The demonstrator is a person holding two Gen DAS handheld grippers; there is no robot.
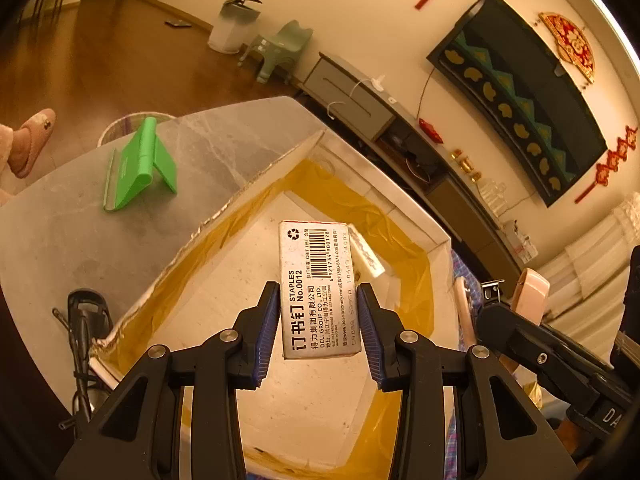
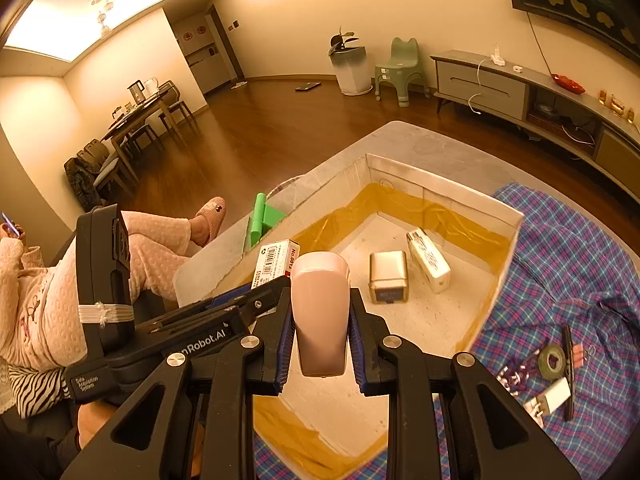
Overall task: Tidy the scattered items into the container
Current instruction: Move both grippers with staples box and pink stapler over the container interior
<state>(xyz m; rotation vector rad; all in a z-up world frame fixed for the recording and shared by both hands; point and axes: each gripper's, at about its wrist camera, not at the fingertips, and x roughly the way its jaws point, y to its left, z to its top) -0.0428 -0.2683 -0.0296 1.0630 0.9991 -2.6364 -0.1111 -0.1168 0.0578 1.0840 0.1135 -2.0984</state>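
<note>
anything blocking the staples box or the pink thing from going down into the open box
Nothing visible does. The staples box in the left gripper hangs over bare floor of the white box. The pink item in the right gripper is also above bare floor; the two items inside lie further in.

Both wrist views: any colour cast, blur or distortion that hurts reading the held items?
Left wrist view: strong amber cast, fisheye bending at the edges, dark corners; the print on the staple box in the left gripper is sharp. Right wrist view: same warm cast, ceiling light blown out at top left; the pink item in the right gripper is in focus, no motion blur.
</note>
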